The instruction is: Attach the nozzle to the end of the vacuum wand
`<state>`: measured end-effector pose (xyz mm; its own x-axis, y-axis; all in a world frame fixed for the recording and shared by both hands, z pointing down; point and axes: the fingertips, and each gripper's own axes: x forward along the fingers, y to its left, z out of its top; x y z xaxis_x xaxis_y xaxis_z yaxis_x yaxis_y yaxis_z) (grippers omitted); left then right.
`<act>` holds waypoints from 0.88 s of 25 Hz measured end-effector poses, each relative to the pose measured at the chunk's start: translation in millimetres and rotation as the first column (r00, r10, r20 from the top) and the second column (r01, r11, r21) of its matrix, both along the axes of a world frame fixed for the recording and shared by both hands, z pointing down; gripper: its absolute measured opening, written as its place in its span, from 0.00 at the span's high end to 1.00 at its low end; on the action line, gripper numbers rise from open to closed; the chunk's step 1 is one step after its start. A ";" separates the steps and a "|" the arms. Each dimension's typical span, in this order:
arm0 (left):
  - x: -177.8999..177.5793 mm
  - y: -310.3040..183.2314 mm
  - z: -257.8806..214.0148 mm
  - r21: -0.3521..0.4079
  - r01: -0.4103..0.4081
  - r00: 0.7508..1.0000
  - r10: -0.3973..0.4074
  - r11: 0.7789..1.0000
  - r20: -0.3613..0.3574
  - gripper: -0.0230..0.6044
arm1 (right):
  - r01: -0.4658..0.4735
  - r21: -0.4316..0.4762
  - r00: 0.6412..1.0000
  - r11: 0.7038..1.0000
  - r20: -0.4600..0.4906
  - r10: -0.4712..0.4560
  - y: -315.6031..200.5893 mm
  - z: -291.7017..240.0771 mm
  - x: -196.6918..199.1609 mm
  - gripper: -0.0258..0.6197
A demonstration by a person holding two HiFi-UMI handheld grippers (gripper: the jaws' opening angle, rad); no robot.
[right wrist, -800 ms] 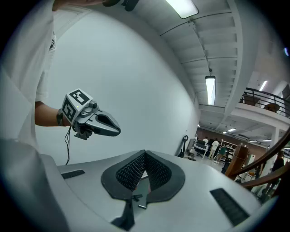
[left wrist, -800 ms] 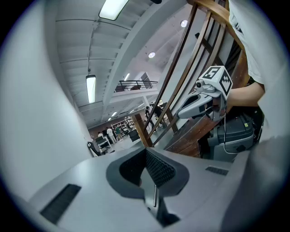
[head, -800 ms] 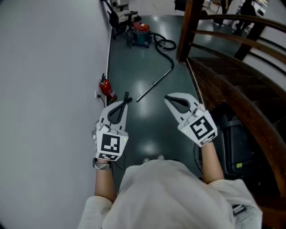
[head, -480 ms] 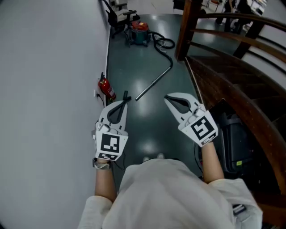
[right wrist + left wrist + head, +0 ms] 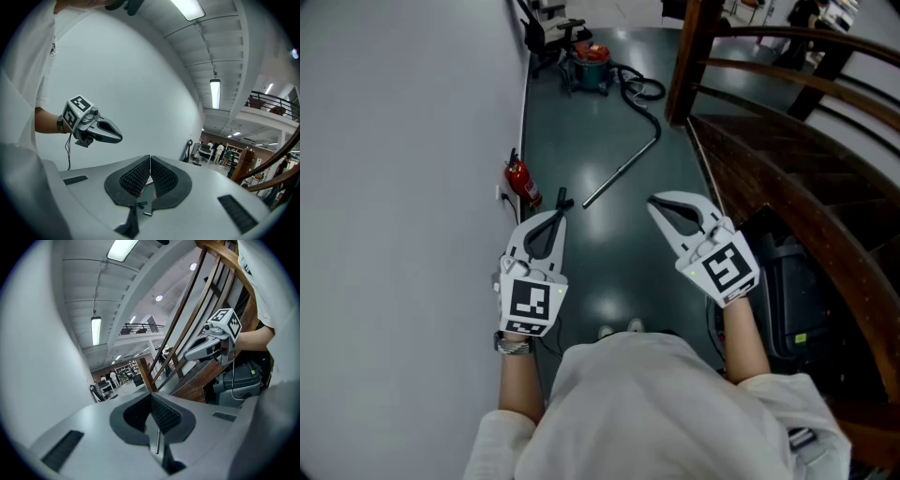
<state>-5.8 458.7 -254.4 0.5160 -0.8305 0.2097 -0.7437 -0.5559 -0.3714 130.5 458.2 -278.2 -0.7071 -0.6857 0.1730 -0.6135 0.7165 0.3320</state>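
Note:
In the head view a silver vacuum wand (image 5: pixel 619 174) lies on the dark floor ahead. It joins a black hose (image 5: pixel 643 97) that runs back to a red and green vacuum cleaner (image 5: pixel 592 66). A small black piece (image 5: pixel 563 201), perhaps the nozzle, lies by the wand's near end, just past my left gripper's tip. My left gripper (image 5: pixel 560 214) and right gripper (image 5: pixel 656 204) hover side by side above the floor, well short of the wand. Both are shut and hold nothing. The left gripper view shows the closed left gripper (image 5: pixel 151 397), and the right gripper view shows the closed right gripper (image 5: pixel 150 159).
A white wall (image 5: pixel 403 187) runs along the left with a red fire extinguisher (image 5: pixel 521 184) at its foot. A wooden stair railing (image 5: pixel 787 122) borders the right, with a dark grey machine (image 5: pixel 792 291) below it. An office chair (image 5: pixel 549 37) stands beyond the vacuum.
Both grippers stay shut and side by side. The floor items have drifted only slightly in the head view.

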 end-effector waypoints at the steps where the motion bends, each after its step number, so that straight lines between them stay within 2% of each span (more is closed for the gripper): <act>1: -0.6 1.2 0.8 -0.002 0.002 1.000 -0.002 1.000 -0.001 0.96 | 0.001 0.000 1.000 1.000 -0.004 -0.001 1.0 0.8 -0.5 0.92; 14: -13.6 8.4 7.2 -0.021 0.014 1.000 -0.014 1.000 -0.009 0.96 | -0.004 -0.004 1.000 1.000 -0.008 0.004 9.8 2.5 -10.2 0.92; 22: -23.3 21.1 10.5 -0.024 -0.014 1.000 0.014 1.000 -0.017 0.96 | -0.038 -0.002 0.999 0.999 0.010 0.038 25.5 0.5 -18.6 0.92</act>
<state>-29.2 479.7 -243.9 0.5313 -0.8178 0.2213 -0.7415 -0.5752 -0.3454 111.9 483.7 -277.7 -0.6820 -0.7119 0.1676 -0.6439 0.6931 0.3241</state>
